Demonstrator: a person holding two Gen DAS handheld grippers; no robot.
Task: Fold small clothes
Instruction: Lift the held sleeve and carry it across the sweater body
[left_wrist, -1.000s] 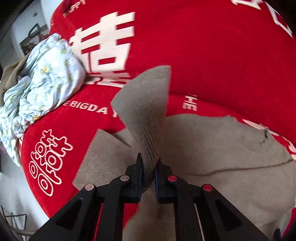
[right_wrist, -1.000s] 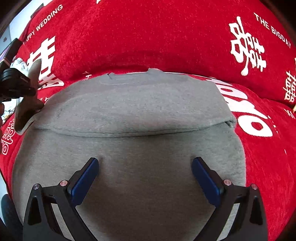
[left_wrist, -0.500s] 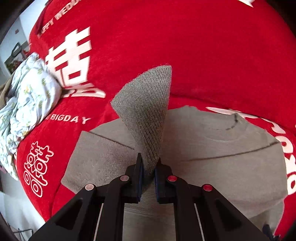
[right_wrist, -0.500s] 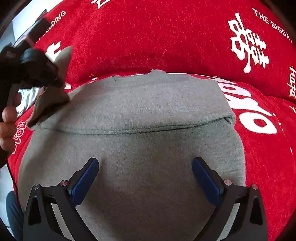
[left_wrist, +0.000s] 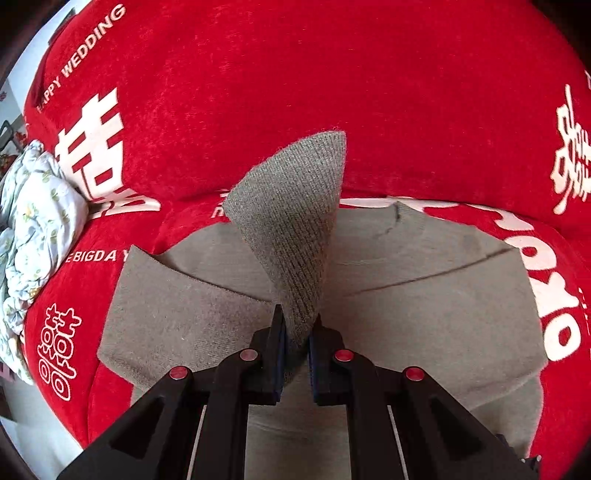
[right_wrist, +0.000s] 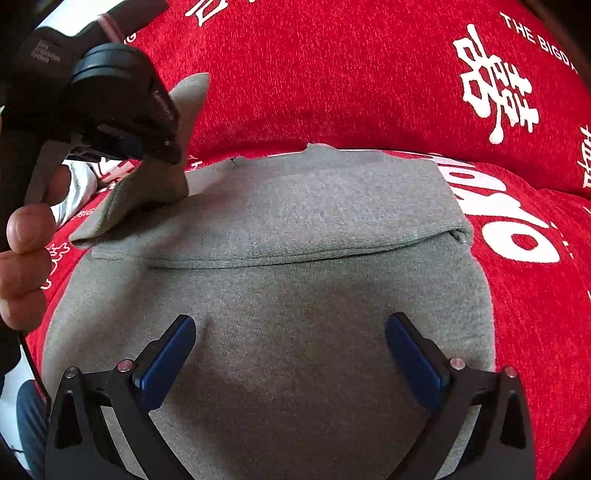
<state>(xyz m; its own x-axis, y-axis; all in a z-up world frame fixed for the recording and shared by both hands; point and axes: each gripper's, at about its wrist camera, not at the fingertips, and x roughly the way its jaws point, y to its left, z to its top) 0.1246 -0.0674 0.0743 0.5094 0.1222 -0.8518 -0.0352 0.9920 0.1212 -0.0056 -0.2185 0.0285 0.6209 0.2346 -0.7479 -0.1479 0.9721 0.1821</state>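
Observation:
A small grey sweater (right_wrist: 295, 258) lies flat on a red sofa cover, its right sleeve folded across the chest. My left gripper (left_wrist: 295, 332) is shut on the ribbed cuff (left_wrist: 291, 221) of the left sleeve and holds it lifted above the sweater body (left_wrist: 424, 314). In the right wrist view the left gripper (right_wrist: 162, 147) shows at the upper left with the sleeve (right_wrist: 147, 192) hanging from it. My right gripper (right_wrist: 291, 354) is open and empty, low over the sweater's lower part.
The red cover (left_wrist: 295, 74) with white lettering spans seat and backrest. A crumpled pale floral cloth (left_wrist: 33, 221) lies at the far left of the seat. The seat's front edge (left_wrist: 55, 424) drops off at the lower left.
My left gripper has carried the sleeve cuff to the right, over the sweater body, and closer to the right gripper. The right gripper has stayed open in place.

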